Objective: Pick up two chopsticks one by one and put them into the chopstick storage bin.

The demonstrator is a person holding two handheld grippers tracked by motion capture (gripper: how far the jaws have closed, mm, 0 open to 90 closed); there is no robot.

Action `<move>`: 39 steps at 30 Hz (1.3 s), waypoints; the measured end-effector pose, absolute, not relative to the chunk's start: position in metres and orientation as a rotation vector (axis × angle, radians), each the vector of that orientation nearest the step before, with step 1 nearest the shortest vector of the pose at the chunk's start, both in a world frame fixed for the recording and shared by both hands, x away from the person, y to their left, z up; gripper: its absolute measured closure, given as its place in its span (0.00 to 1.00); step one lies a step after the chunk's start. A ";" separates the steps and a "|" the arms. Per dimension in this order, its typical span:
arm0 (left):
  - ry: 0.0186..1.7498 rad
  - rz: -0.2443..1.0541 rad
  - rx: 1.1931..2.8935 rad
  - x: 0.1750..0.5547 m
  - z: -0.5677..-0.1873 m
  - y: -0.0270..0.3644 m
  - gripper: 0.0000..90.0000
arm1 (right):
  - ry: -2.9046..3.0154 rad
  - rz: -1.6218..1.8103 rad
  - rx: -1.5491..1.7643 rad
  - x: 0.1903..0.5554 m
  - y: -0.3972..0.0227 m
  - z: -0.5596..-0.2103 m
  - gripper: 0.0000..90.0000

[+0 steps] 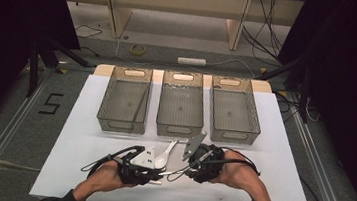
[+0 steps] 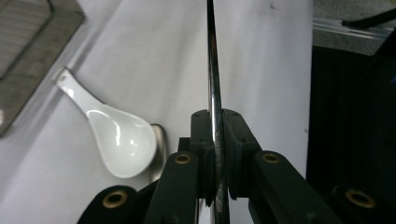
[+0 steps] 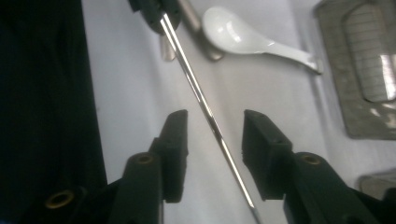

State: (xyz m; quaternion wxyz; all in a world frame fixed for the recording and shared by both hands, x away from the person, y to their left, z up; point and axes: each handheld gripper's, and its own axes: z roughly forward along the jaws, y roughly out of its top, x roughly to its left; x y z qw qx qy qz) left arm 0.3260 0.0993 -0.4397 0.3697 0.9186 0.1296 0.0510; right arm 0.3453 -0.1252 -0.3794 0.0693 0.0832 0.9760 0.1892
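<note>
Left gripper [image 2: 215, 154]: clamped on thin metal rod [image 2: 212, 70], above white table [image 2: 261, 56].
Right gripper [image 3: 215, 135]: jaws apart, rod between, not touched.
White spoon [image 2: 119, 137]: on table, beside left gripper.

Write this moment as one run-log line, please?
left gripper: shut on metal rod | right gripper: open around rod, not touching | white spoon: lying on table | three bins: empty

This looks like a lab or test room set up for recording. A white table [image 1: 89, 121] stands on a grey floor between dark curtains [image 1: 2, 36], with aluminium rails [image 1: 7, 128] alongside, loose cables [image 1: 264, 29] trailing behind, a roll of tape [image 1: 138, 49], and a taped number marker [image 1: 51, 103] on the floor.
</note>
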 end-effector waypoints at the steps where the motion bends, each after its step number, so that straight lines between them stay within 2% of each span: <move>1: 0.347 0.140 2.351 0.327 -0.439 0.101 0.93 | 2.925 0.600 0.295 0.346 -0.127 -0.378 0.62; 2: 0.366 0.156 2.341 0.328 -0.438 0.102 0.93 | 2.925 0.600 0.295 0.346 -0.127 -0.378 0.62; 3: 0.388 0.168 2.332 0.328 -0.437 0.103 0.93 | 2.889 0.648 0.361 0.350 -0.132 -0.376 0.56; 6: 0.452 0.206 2.315 0.332 -0.434 0.108 0.93 | 2.809 0.754 0.451 0.354 -0.139 -0.374 0.47; 16: 0.653 0.252 2.227 0.343 -0.429 0.124 0.93 | 2.530 1.132 0.670 0.358 -0.169 -0.374 0.35; 28: 0.822 0.304 2.091 0.354 -0.424 0.150 0.93 | 2.351 1.355 0.888 0.355 -0.203 -0.401 0.27; 39: 0.894 0.333 2.020 0.358 -0.420 0.162 0.93 | 2.290 1.435 0.949 0.341 -0.219 -0.412 0.28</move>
